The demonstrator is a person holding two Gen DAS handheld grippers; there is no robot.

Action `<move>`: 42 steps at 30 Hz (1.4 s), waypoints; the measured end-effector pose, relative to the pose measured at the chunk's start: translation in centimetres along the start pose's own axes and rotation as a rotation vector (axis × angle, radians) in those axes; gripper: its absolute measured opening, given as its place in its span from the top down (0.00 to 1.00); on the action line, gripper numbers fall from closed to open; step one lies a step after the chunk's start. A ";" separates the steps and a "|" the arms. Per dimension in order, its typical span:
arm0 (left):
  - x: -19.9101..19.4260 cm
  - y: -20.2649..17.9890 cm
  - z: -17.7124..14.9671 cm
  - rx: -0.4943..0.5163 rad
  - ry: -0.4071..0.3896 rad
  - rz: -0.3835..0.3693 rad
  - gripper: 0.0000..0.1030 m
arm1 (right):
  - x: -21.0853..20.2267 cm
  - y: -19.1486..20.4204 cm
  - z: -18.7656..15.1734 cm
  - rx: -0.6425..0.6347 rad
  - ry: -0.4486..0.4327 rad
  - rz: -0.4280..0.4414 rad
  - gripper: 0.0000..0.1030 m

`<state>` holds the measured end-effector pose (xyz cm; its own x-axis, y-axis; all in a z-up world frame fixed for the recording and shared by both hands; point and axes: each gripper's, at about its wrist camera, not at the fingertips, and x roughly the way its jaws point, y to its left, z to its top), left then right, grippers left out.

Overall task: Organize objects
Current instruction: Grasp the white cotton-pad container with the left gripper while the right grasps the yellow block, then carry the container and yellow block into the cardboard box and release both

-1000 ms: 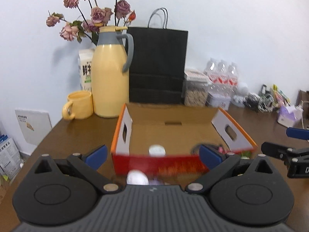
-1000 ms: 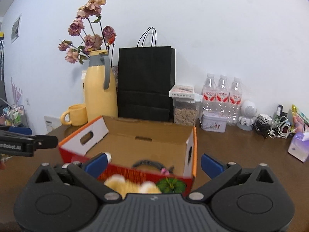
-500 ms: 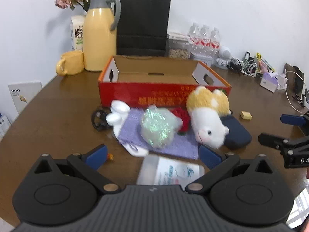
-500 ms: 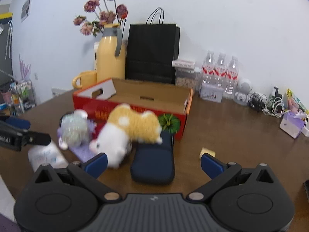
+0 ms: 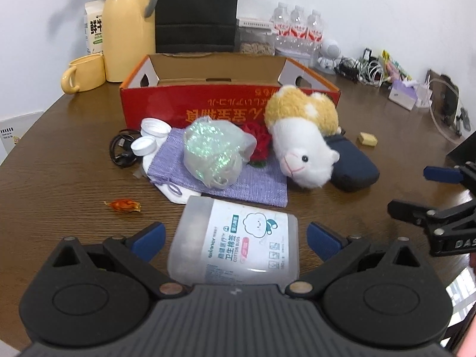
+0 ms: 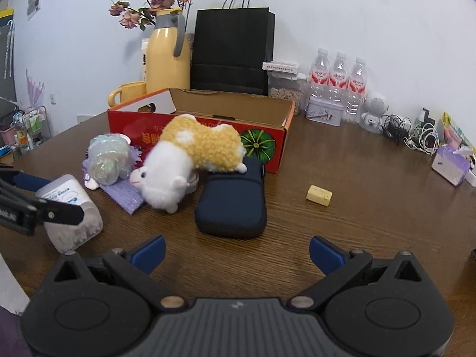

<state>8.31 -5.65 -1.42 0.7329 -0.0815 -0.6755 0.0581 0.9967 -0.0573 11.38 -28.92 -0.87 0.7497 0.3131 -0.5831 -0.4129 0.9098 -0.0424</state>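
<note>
Lying between left tongs (image 5: pixel 235 233): cotton-bud box (image 5: pixel 235 241)

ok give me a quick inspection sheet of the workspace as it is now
surface: brown wooden table, mostly bare on its right half.
job's things: red cardboard box open, nothing seen inside; plush toy lying partly on the dark blue pouch; cotton bud tub on its side; shiny bag on the purple cloth; two white caps.
clutter: yellow block; orange wrapper.
grippers: left gripper open around the tub, not gripping; right gripper open, empty.
cables: black cord by the caps; tangled wires at the wall.
surroundings: yellow jug, mug, black bag, water bottles.
</note>
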 end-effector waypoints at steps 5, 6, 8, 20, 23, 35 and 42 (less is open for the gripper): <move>2.0 -0.7 -0.6 0.037 0.020 0.043 0.18 | 0.2 -0.3 -0.2 0.006 0.004 -0.001 0.00; 2.1 -0.7 -0.8 0.042 0.017 0.045 0.18 | 0.2 -0.5 -0.2 0.008 0.004 -0.002 0.00; 1.9 -0.7 -1.0 0.046 0.002 0.047 0.19 | 0.2 -0.8 -0.3 0.013 0.006 -0.007 0.00; -3.5 1.4 1.8 -0.003 -0.199 0.078 0.19 | 2.6 -4.4 1.0 0.063 -0.002 -0.095 0.00; -3.9 2.3 3.1 -0.024 -0.233 0.109 0.19 | 4.3 -5.8 1.9 0.083 0.009 -0.129 0.02; -2.8 4.6 5.4 -0.097 -0.258 0.143 0.19 | 11.4 -7.6 4.4 0.165 0.046 -0.222 0.41; -2.5 5.1 5.2 -0.101 -0.250 0.126 0.19 | 12.0 -7.6 4.4 0.184 0.051 -0.226 0.69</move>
<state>10.25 -0.37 3.77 0.8752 0.0586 -0.4801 -0.1023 0.9926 -0.0654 25.76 -30.91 -3.97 0.7828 0.0866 -0.6162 -0.1338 0.9905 -0.0308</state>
